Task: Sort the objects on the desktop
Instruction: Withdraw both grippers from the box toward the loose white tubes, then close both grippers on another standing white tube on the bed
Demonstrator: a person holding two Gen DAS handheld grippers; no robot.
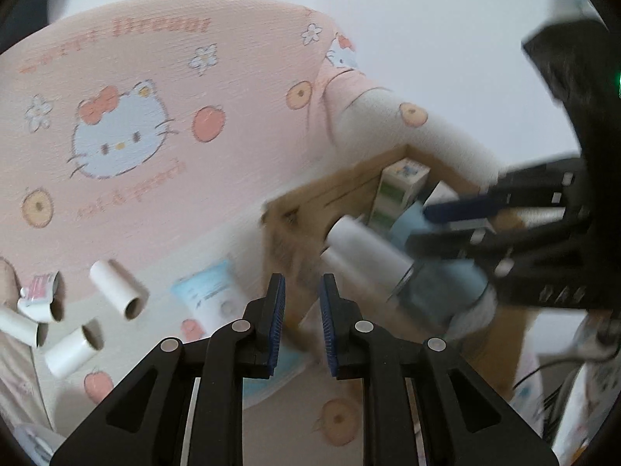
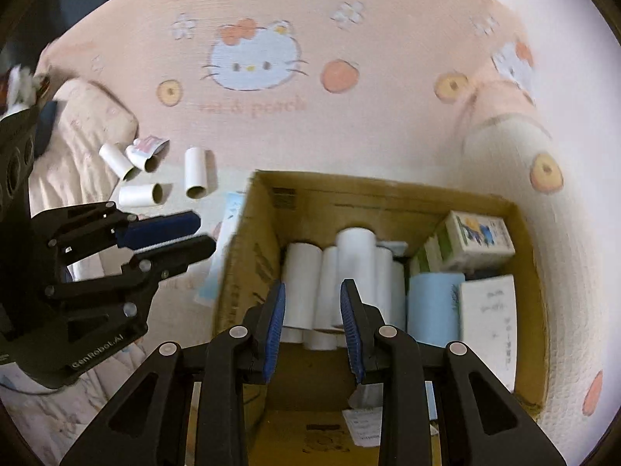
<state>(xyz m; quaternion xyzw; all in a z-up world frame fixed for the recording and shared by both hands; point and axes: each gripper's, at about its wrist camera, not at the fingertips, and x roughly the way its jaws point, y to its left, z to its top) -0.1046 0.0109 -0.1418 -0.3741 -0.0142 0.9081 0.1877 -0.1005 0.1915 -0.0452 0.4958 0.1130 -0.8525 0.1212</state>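
1. Loose paper tubes lie on the peach-print blanket, beyond and left of the left gripper.
2. The left gripper, jaws slightly parted, holds nothing.
3. The right gripper, jaws apart and empty, hangs over the cardboard box, where white tubes lie beside small cartons.

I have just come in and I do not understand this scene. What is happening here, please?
A person is sorting small things on a pink cartoon-print cloth with two hand-held grippers. The right gripper hovers over a cardboard box that already holds white tubes and small cartons. The left gripper holds nothing. Four more loose tubes lie on the cloth beside the box.
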